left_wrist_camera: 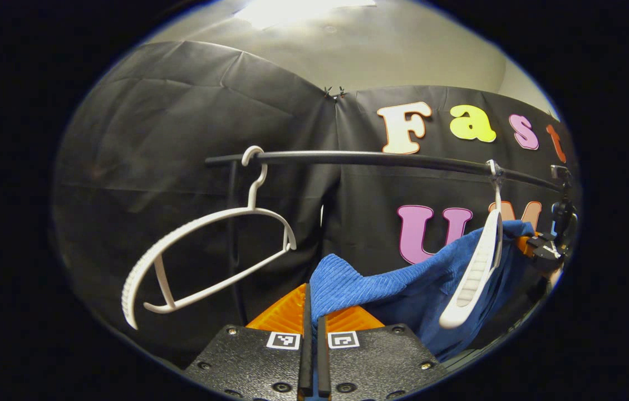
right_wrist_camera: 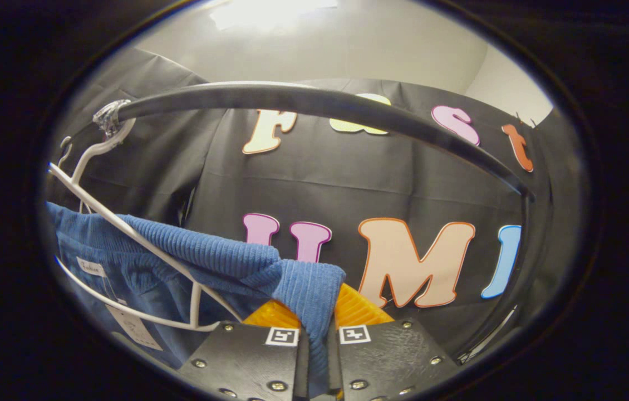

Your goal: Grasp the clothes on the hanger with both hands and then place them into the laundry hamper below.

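A blue ribbed garment (left_wrist_camera: 403, 284) hangs over a white hanger (left_wrist_camera: 478, 267) on the black rail (left_wrist_camera: 381, 160). My left gripper (left_wrist_camera: 314, 314) is shut on one corner of it and holds that corner out toward the camera. In the left gripper view the right gripper (left_wrist_camera: 531, 244) shows at the garment's far end, behind the hanger. In the right gripper view the right gripper (right_wrist_camera: 319, 331) is shut on a fold of the blue garment (right_wrist_camera: 209, 256), which drapes across the white hanger (right_wrist_camera: 125, 231) under the rail (right_wrist_camera: 320, 103). Paper tags (right_wrist_camera: 128, 326) dangle from the cloth.
An empty white hanger (left_wrist_camera: 209, 256) hangs tilted on the rail to the left of the garment. A black upright post (left_wrist_camera: 232, 223) carries the rail's left end. The black booth wall stands close behind the rail.
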`<state>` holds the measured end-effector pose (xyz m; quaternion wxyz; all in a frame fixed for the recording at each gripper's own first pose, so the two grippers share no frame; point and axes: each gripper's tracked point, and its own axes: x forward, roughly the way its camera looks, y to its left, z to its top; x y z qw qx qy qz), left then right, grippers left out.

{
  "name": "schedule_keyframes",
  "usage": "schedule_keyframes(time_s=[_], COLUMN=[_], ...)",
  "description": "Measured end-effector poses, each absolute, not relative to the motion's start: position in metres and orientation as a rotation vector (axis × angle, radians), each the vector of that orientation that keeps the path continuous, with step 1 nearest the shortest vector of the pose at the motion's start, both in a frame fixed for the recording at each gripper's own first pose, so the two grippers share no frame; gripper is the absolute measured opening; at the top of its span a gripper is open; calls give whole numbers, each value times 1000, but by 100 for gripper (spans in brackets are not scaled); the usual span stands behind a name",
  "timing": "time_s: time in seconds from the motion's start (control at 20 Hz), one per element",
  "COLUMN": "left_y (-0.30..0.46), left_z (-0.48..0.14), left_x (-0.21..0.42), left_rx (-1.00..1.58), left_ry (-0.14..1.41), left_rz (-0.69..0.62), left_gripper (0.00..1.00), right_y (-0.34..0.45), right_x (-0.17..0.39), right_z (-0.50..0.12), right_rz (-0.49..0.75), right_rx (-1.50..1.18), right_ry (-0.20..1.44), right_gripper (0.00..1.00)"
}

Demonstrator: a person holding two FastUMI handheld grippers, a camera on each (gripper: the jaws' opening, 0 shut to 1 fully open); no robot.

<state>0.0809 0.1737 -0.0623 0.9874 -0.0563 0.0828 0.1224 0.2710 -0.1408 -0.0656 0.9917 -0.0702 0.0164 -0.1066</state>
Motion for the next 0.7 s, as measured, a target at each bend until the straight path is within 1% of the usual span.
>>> schedule_keyframes(time_s=[0.7], left_y=[151], left_z=[-115], left_x=[84], left_rx=[-157], left_ry=[248], left_rz=[202], left_gripper=[4], right_y=[-155], right_x=[274], right_z=[-107], right_rz=[-264], right_rx=[-168], right_ry=[92], right_gripper=[12])
